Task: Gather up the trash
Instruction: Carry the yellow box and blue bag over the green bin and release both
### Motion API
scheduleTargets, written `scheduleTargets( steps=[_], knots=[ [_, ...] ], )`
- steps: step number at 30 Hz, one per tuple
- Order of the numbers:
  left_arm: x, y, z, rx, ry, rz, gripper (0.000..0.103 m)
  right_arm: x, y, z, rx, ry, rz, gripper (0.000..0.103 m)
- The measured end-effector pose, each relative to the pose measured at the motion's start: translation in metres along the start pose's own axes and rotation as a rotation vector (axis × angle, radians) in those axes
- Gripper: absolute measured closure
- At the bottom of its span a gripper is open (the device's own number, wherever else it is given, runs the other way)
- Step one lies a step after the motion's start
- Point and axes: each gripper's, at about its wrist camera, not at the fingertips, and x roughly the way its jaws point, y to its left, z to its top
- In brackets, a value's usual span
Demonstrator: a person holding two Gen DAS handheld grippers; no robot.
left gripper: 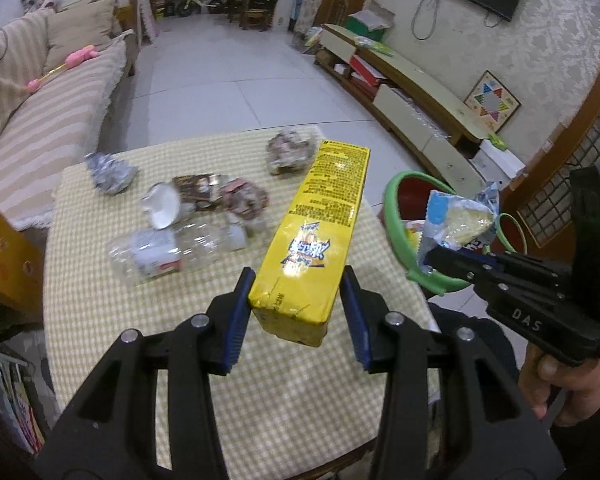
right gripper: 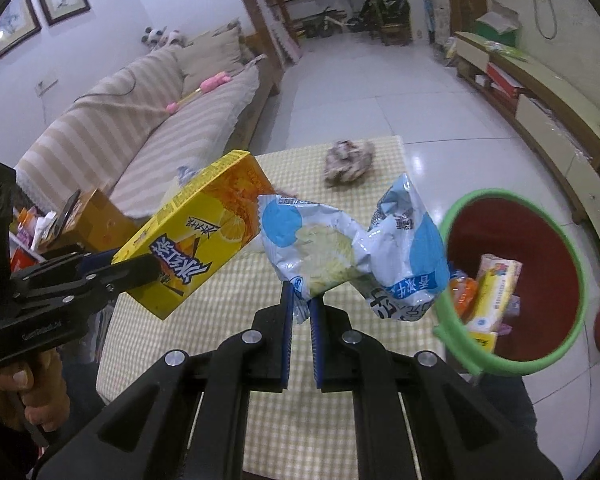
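Trash hangs in both tools above the checked table [left gripper: 100, 300]: the left gripper [left gripper: 298, 312] is spread about as wide as the long yellow carton [left gripper: 316, 224] it clasps by the near end, lifted off the cloth. The right gripper [right gripper: 300, 312], nearly closed, pinches a crumpled blue-and-white snack bag [right gripper: 352, 248] just beside the green-rimmed bin [right gripper: 572, 248]. A clear plastic bottle [left gripper: 172, 252] and paper wads lie on the table.
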Motion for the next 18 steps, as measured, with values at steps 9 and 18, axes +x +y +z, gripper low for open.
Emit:
scheduleTargets(
  steps=[9,18],
  knots=[
    [0.025,-0.051,0.031,0.058,0.009,-0.105,0.061,-0.026,-0.065,0.009,0.094,-0.057,-0.090,0.097],
    [0.066,-0.111,0.064,0.115,0.053,-0.196,0.061,-0.042,-0.131,0.014,0.191,-0.082,-0.157,0.097]
  ],
)
